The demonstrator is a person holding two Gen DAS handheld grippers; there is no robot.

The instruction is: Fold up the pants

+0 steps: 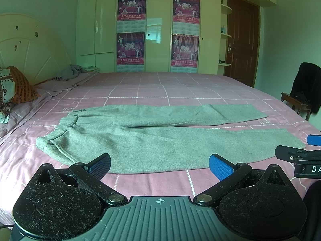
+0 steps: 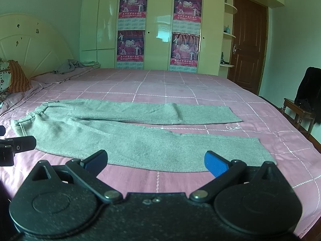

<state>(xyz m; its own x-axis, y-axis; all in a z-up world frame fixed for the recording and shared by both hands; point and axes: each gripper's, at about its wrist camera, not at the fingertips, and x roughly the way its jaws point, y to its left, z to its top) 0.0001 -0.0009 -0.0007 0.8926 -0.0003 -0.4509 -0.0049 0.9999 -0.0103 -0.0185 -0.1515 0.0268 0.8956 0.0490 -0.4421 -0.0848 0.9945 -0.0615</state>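
Posters (image 2: 132, 4) read "2010"; left gripper (image 1: 159, 167) and right gripper (image 2: 156, 163) gaped wide, empty, just before the pants (image 2: 124, 132).

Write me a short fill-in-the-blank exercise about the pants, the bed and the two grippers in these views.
1. The grey pants lie spread flat on a bed cover whose main colour is ____.
2. The waistband is at the ____ end of the pants in both views.
3. The left gripper and the right gripper both have their jaws ____.
4. The dark garment at the right edge hangs over a wooden ____.

Missing words: pink; left; open; chair
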